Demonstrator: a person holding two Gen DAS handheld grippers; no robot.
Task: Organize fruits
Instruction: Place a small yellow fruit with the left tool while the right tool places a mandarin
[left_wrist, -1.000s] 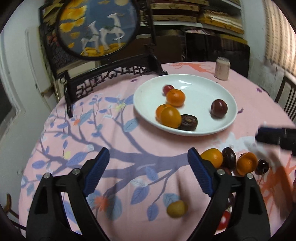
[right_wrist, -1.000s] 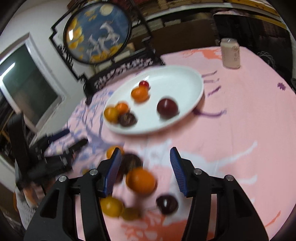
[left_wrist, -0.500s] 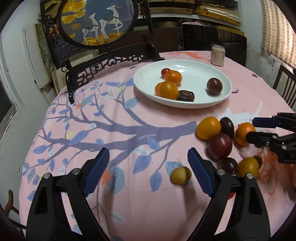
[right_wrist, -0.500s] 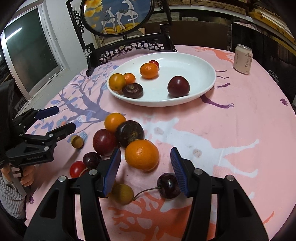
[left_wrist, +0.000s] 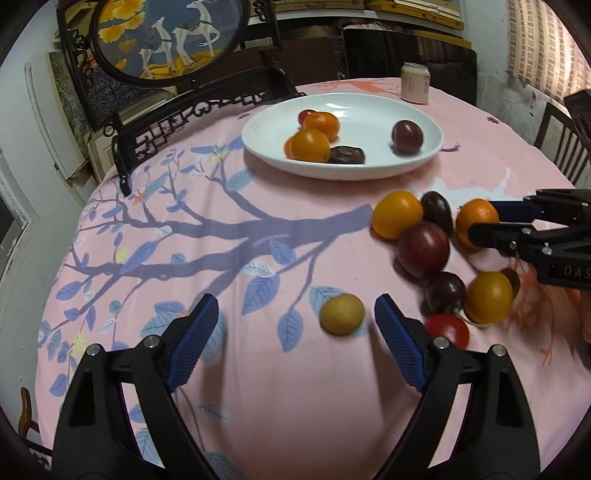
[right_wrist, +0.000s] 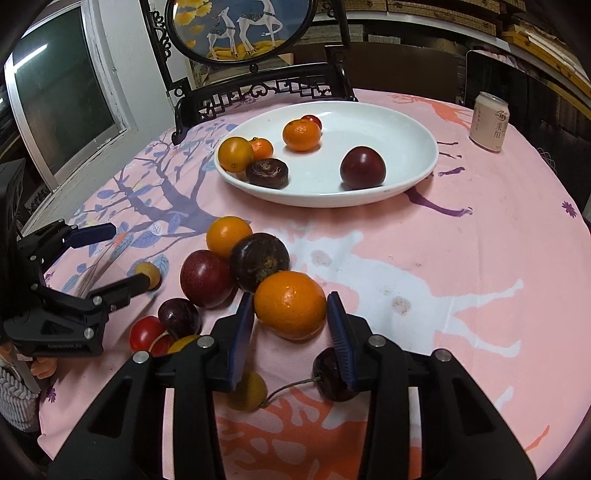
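Loose fruit crowds the near side of a round desk (right_wrist: 480, 258) draped in a pink cloth printed with blue branches, while a wide white oval plate (right_wrist: 413, 177), already carrying oranges, a dark plum and a small red fruit, waits toward the far side. The risk sits with the right tongs (right_wrist: 291, 312): their blue pads are closing on a large round orange mandarin (right_wrist: 290, 304) that lies between them, and the pads look to be at or very near the skin, though whether they press yet cannot be told. That mandarin rests against a dark purple round fruit (right_wrist: 258, 260), itself touching a red-purple plum (right_wrist: 206, 273) and a smaller orange citrus (right_wrist: 227, 234); a skewed squeeze could squirt the smooth mandarin out and send its neighbours rolling across the cloth. A stemmed dark cherry (right_wrist: 330, 376), half hidden under the right pad, could be nudged or bruised as well. The left tongs (left_wrist: 297, 328) stand wide apart and hold nothing, with a small tan-yellow round fruit (left_wrist: 341, 314) lying between the fingers nearer the right one; closing off-centre there would likely push it aside toward the small red tomato (left_wrist: 448, 330) just beside that finger
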